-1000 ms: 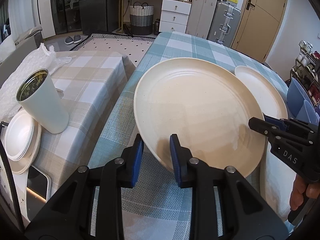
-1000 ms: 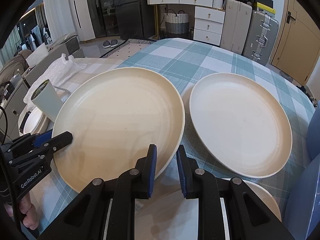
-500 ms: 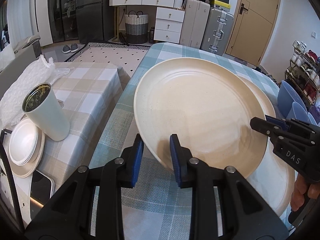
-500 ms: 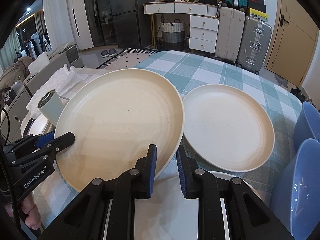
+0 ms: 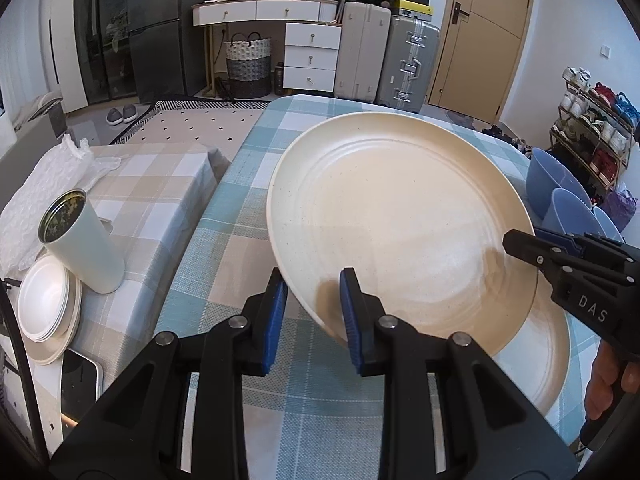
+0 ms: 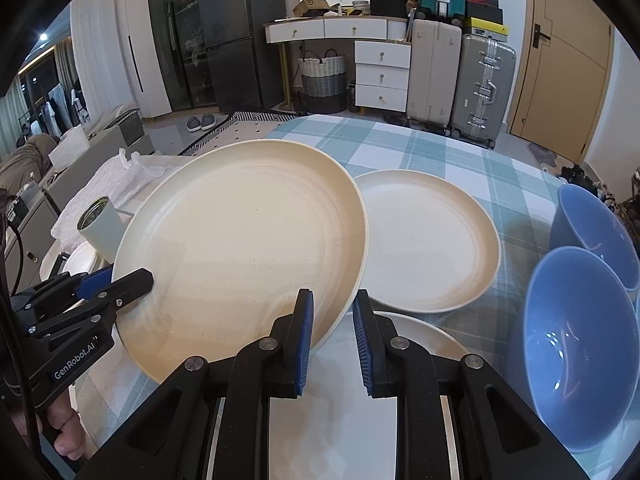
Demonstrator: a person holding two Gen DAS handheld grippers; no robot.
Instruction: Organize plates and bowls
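Lifting higher than a second ago, left gripper point(image 5: 312, 312) and right gripper point(image 6: 332, 332) both pinch the large cream plate point(image 6: 244, 240), now clear of the tablecloth point(image 5: 224, 232), likely headed for stacking on another plate point(image 6: 428, 240)

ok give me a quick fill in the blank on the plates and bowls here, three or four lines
1. Both grippers, left and right, are shut on the rim of one cream ____.
2. The bowls at the right are ____ in colour.
3. The checked cloth on the table is white and ____.
4. The tumbler stands next to a stack of white ____.

Missing words: plate; blue; teal; plates
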